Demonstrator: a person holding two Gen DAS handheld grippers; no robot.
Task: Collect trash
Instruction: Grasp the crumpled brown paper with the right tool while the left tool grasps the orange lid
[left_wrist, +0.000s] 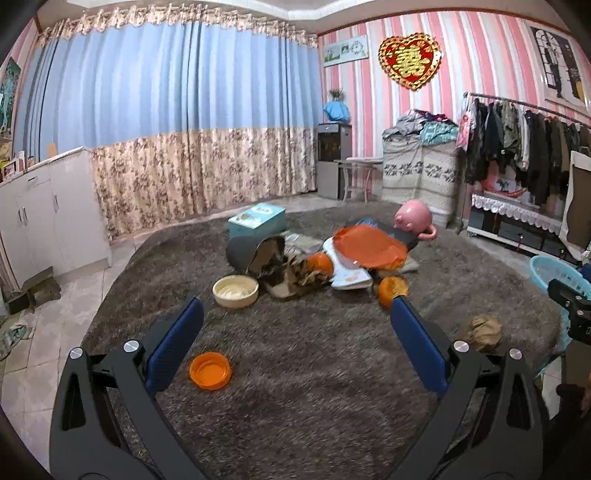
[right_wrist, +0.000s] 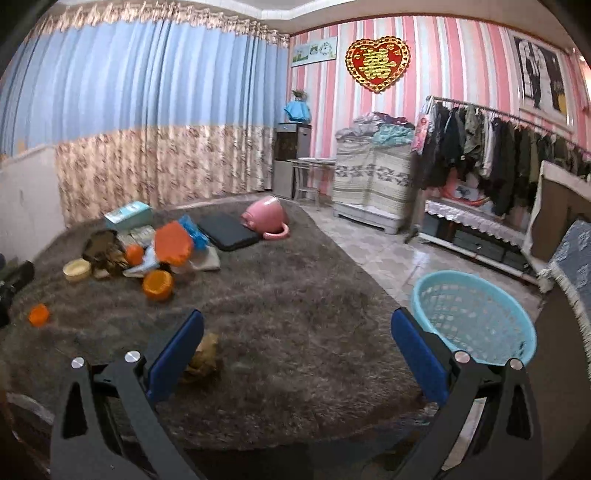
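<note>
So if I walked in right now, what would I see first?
Probably the messy pile of trash in the middle of the shaggy brown rug, with bright orange bits and a pink pot tipped over behind it. Then the big red and gold heart high on the pink striped wall. Off the rug's right edge sits a light blue basket, beside the open right gripper.
</note>
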